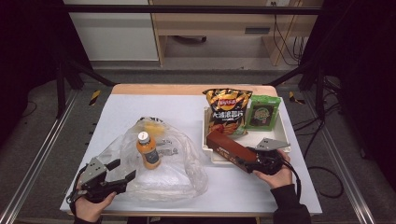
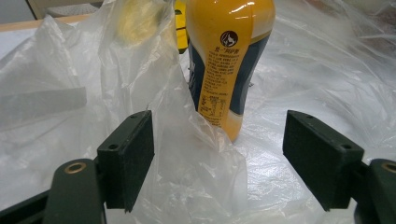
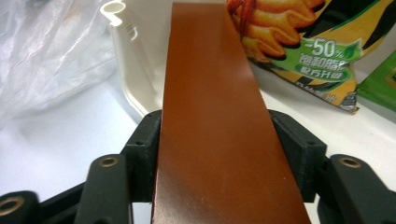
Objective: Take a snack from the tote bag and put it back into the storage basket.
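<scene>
A: Right gripper view: what is seen nearest?

B: A brown box (image 3: 217, 121) is clamped between the jaws of the right gripper (image 3: 219, 140), both pads pressed on its sides. No writing can be made out on its plain top face.

A: And beyond the brown box?

B: The white tray (image 3: 126, 60) is met at its far end. Past that, a chips bag (image 3: 299, 42) is seen, marked "-50%" on a green patch, with a green packet (image 3: 380, 84) beside it; its lettering cannot be read.

A: And to the box's left, in the high view?

B: The left gripper (image 1: 122, 171) is held wide open, clear plastic bag (image 1: 163, 168) film lying loosely between its pads, unpinched. Behind it an orange bottle (image 1: 148, 150) stands upright; its label print is too small to read.
</scene>
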Demonstrator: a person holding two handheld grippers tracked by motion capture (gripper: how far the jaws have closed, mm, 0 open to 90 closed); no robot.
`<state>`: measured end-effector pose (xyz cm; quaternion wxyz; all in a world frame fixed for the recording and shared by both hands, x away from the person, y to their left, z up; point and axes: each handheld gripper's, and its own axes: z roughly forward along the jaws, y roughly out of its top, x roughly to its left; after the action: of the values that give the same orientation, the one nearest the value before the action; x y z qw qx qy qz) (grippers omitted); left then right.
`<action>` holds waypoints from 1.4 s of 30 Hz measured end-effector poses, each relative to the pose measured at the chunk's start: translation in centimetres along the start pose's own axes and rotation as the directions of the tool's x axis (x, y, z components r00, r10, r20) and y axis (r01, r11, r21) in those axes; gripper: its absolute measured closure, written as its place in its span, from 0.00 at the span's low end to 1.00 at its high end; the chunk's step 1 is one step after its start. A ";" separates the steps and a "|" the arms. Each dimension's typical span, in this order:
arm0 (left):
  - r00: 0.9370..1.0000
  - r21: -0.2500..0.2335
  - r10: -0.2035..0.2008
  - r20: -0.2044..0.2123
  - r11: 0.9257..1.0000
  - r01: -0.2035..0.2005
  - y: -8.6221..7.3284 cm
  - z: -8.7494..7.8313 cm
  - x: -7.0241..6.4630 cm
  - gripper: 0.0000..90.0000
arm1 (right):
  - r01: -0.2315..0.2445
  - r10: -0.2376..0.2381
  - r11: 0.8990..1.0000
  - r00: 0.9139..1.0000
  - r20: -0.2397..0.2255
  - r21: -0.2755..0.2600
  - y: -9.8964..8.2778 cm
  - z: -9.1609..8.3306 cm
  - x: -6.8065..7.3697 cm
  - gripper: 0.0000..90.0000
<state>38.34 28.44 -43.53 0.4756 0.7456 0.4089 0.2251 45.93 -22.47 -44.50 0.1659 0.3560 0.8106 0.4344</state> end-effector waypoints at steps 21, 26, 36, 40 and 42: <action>1.000 0.006 0.001 0.004 1.000 -0.001 -0.1 0.0 0.0 0.27 | -0.033 0.044 0.990 0.996 0.076 -0.137 0.1 -2.7 0.3 0.44; 1.000 -0.002 -0.007 0.003 1.000 0.007 -0.1 -0.1 0.0 0.27 | -0.040 0.055 0.982 0.996 0.074 -0.184 0.2 -3.9 1.0 0.63; 1.000 -0.003 -0.011 -0.002 1.000 0.011 -0.1 -0.2 0.1 0.27 | -0.105 0.107 0.991 0.994 0.019 -0.080 -0.2 -4.1 2.6 0.98; 1.000 -0.003 -0.012 -0.003 1.000 0.012 -0.2 -0.2 0.1 0.27 | -0.136 0.137 0.990 0.990 0.024 -0.045 -0.6 -3.8 2.4 1.00; 1.000 -0.003 -0.013 -0.002 1.000 0.013 -0.2 -0.1 0.1 0.27 | -0.153 0.154 0.987 0.988 0.026 -0.052 -0.7 -3.8 2.3 1.00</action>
<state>38.24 28.62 -43.61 0.4778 0.7419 0.4140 0.2235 41.89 -23.29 -42.83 0.1528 0.4196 0.7671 0.4607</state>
